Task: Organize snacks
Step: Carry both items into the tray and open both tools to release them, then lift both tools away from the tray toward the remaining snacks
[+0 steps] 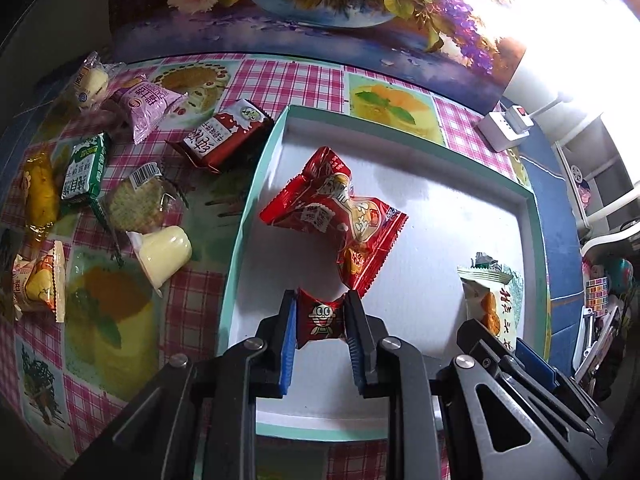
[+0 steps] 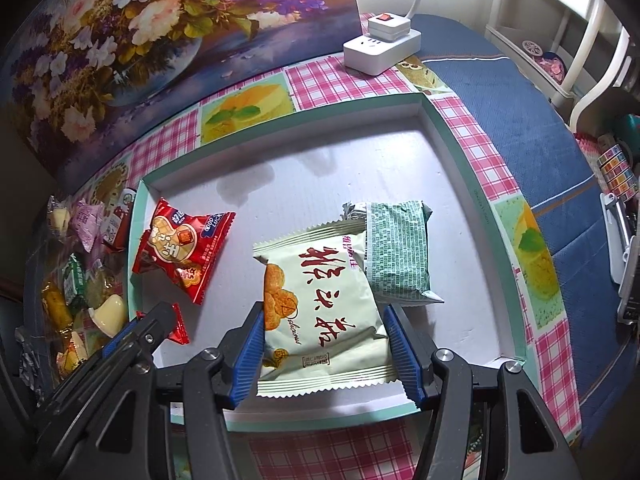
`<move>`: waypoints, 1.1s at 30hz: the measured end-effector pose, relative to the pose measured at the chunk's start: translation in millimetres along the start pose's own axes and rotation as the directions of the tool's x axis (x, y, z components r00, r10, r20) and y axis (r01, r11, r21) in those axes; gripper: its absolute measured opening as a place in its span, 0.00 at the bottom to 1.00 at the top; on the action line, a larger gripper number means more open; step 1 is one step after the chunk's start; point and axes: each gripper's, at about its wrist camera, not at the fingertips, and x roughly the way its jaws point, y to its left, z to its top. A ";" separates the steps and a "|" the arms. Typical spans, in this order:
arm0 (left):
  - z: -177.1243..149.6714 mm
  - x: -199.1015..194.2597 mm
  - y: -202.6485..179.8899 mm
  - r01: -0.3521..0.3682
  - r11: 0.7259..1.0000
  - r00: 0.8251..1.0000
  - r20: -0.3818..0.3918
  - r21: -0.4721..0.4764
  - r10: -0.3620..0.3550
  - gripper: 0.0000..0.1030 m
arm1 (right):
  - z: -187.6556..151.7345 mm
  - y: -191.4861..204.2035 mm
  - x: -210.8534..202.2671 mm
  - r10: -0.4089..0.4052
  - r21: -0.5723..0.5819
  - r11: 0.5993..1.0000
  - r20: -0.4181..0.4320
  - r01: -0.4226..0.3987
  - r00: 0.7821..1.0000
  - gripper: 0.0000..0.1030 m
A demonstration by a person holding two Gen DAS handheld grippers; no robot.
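Pinching a small red foil candy packet low in frame, left gripper nearly closed over the shallow white teal-rimmed cardboard tray, right gripper half open, straddling a pale cream printed biscuit pouch lying centre-bottom.

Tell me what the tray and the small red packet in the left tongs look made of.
Tray: likely cardboard, with a matte white floor and thin teal walls with sharp folded corners.
Small red packet: glossy plastic or foil film that crinkles and glints where the left tongs pinch it.
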 end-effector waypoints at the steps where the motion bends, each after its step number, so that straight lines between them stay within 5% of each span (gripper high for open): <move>1: -0.1 0.3 0.4 0.001 1.000 1.000 -0.003 -0.002 -0.001 0.23 | -0.4 0.0 0.1 0.000 0.001 1.000 -0.001 0.000 1.000 0.60; 26: -1.0 -3.8 11.9 -0.011 1.000 1.000 0.011 -0.018 0.011 0.39 | 0.8 1.9 2.0 0.001 0.004 1.000 -0.014 -0.001 1.000 0.65; 33: 0.1 -7.3 19.3 -0.044 0.998 0.999 0.024 -0.035 0.045 0.57 | -0.5 3.9 1.7 -0.010 -0.005 1.000 -0.014 0.010 1.000 0.67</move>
